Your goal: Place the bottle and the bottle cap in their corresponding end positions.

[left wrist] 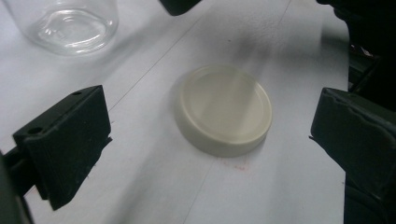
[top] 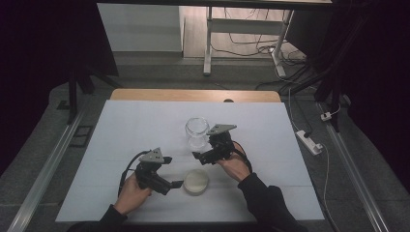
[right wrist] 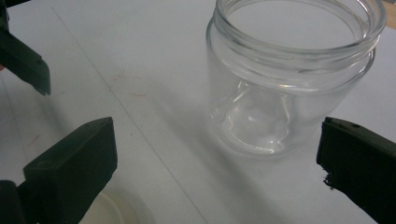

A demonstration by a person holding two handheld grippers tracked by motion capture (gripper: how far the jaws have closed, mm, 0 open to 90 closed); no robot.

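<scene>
On the white tabletop (top: 121, 145) a clear glass jar (top: 197, 133) stands upright and open-mouthed about midway between the left and right edges, and a cream lid (top: 196, 181) lies flat nearer the front edge, apart from the jar. The left gripper (top: 176, 184), jaws spread wide and holding nothing, sits just left of the lid, which in the left gripper view (left wrist: 224, 108) lies between the 2 jaws without touching them. The right gripper (top: 197, 155), also wide and empty, points at the jar from the front right, and the right gripper view frames the jar (right wrist: 287, 74) between its jaws.
</scene>
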